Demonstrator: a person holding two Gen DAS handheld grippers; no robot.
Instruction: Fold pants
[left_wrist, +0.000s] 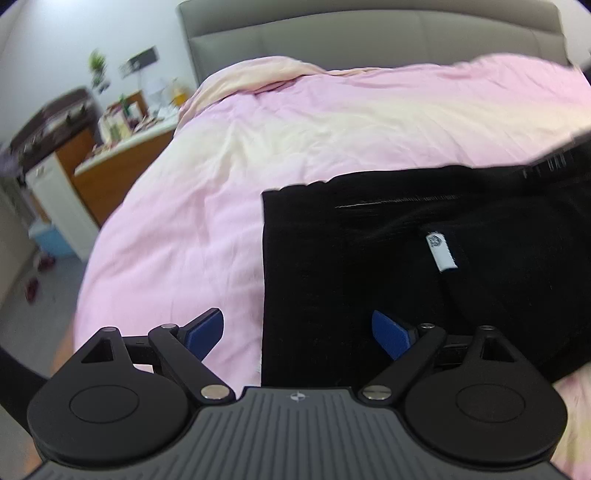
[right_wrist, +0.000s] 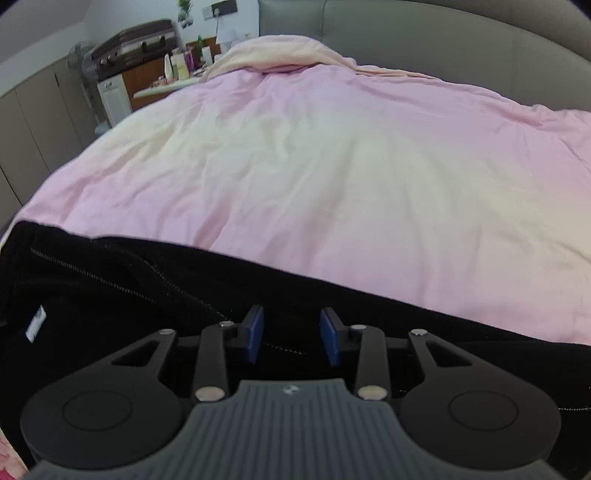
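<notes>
Black pants (left_wrist: 369, 266) lie on the pink bed cover (left_wrist: 207, 206), with a white label (left_wrist: 441, 251) showing on the upper layer. My left gripper (left_wrist: 297, 326) hovers over the pants' straight left edge, open wide; one blue pad (left_wrist: 207, 328) is over the cover, the other over the cloth. In the right wrist view the pants (right_wrist: 147, 288) stretch across the lower frame, label (right_wrist: 36, 324) at the far left. My right gripper (right_wrist: 291, 326) hangs just above the cloth, open by a narrow gap, with nothing pinched between its pads.
A grey padded headboard (left_wrist: 369, 37) runs along the far side of the bed. Left of the bed are a cluttered wooden desk (left_wrist: 122, 155), a white cabinet (right_wrist: 112, 96) and a dark case (right_wrist: 136, 40). Shoes (left_wrist: 33, 288) lie on the floor.
</notes>
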